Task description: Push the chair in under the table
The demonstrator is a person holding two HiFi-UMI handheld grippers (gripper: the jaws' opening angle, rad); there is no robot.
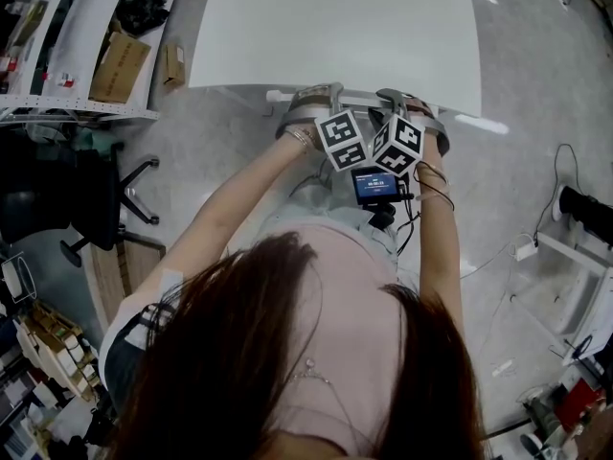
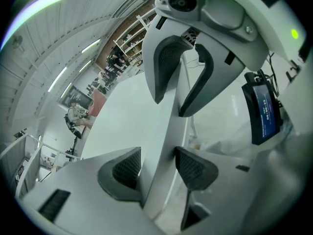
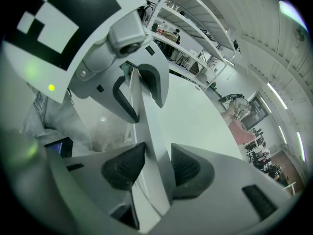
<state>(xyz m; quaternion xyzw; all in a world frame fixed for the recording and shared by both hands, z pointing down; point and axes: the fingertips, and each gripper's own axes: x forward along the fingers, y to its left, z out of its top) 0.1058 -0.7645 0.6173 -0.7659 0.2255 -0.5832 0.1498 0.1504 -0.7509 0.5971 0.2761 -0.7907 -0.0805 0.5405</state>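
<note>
White and thin, a strip [image 2: 168, 131] is sitting between the jaws of both grippers. The left gripper [image 2: 159, 166] is squeezing it, with one pad on each side. The right gripper [image 3: 155, 166] is squeezing the same strip a little further along. So both are clamped tight, not loose.

The strip is lying right along the near edge of the table [image 1: 335, 27]. I am guessing it is the top of the chair's back, but it could be the table's own edge. I cannot tell for sure. The rest of the chair is hiding under the person's arms and body, so no seat or legs are showing.

The strip is running from side to side in front of the person. The table is stretching straight ahead, away from the person. The two grippers are sitting close together, and neither is nearer to the table. So I am thinking the push needs to go straight forward, with both grippers pushing the same, or the chair may go in crooked.
</note>
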